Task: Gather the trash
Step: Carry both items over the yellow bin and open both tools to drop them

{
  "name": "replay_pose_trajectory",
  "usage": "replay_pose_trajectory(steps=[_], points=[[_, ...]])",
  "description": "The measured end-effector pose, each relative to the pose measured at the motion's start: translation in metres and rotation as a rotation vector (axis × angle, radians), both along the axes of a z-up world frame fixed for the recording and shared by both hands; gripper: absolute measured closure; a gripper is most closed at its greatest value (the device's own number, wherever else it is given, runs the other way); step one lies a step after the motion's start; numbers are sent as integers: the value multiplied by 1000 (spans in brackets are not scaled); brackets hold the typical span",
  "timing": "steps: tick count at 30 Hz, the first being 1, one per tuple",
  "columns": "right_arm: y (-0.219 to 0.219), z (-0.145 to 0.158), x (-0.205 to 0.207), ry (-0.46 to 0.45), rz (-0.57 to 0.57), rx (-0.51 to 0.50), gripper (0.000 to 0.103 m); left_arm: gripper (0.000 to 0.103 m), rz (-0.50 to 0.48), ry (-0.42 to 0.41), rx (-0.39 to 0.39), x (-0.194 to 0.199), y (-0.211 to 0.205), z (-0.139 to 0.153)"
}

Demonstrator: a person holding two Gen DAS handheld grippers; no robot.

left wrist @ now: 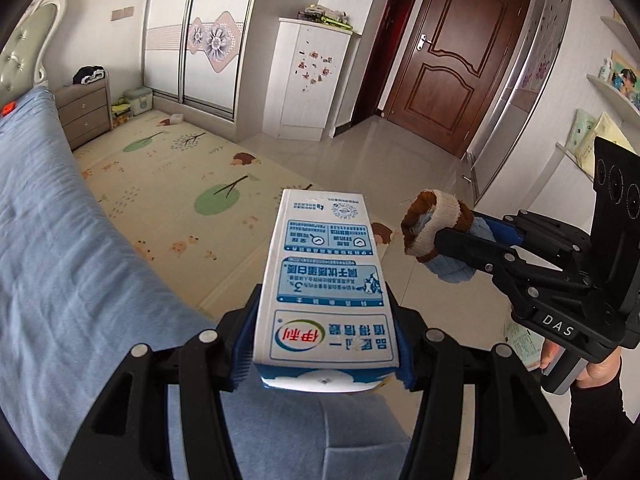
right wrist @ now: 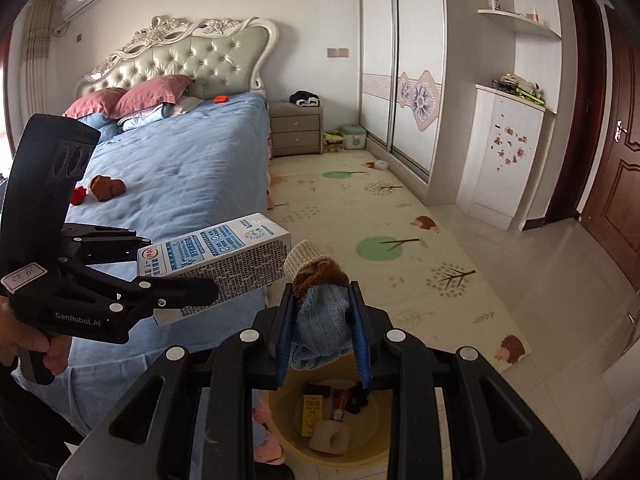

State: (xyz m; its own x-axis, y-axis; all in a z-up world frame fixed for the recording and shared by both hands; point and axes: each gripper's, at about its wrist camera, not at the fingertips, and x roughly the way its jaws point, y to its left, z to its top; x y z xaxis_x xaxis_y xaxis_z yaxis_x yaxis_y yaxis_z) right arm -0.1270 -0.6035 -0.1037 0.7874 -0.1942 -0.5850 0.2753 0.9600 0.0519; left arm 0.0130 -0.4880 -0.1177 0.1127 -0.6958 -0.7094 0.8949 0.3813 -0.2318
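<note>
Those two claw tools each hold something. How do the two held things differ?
The milk carton in the left gripper is a stiff, printed white-and-blue box; the sock bundle in the right gripper is soft, crumpled knit in blue, brown and cream. The carton juts out straight; the bundle bulges between the pads. Both are clamped, off the floor.

Two grippers are in view, the left gripper (left wrist: 324, 344) and the right gripper (right wrist: 322, 336). There is one milk carton (left wrist: 326, 280), one bundled sock (right wrist: 320, 304) in the right jaws, and one more brown sock (right wrist: 106, 187) on the bed (right wrist: 180, 176). Two pink pillows (right wrist: 132, 100) lie at the headboard. One yellow basin (right wrist: 280, 408) sits on the floor, one nightstand (right wrist: 296, 128) by the bed, and one brown door (left wrist: 452, 56) stands shut.
</note>
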Motion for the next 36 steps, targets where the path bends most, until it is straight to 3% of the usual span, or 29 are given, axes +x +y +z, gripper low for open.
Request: replay_pose_trajectory(steps=[9, 18, 27, 28, 29, 30, 31, 32, 36], points=[[-46, -44, -13, 89, -58, 56, 77, 48, -64, 103, 142, -2, -63, -48], [-68, -83, 1, 167, -42, 103, 77, 48, -107, 156, 282, 5, -100, -67], [-77, -107, 8, 211, -30, 143, 75, 47, -107, 187, 301, 6, -117, -75], [-78, -109, 9, 219, -27, 150, 70, 42, -100, 194, 305, 8, -118, -75], [-78, -111, 10, 225, -22, 159, 56, 19, -90, 199, 312, 9, -119, -76], [-77, -114, 11, 231, -11, 161, 44, 4, -70, 197, 319, 10, -120, -76], [-75, -115, 10, 227, -17, 140, 22, 4, -49, 196, 316, 12, -119, -75], [-71, -115, 8, 218, -35, 105, 14, 4, -40, 204, 315, 14, -118, -76], [-68, -120, 4, 224, -32, 101, 14, 4, -49, 214, 331, 13, -119, -78]])
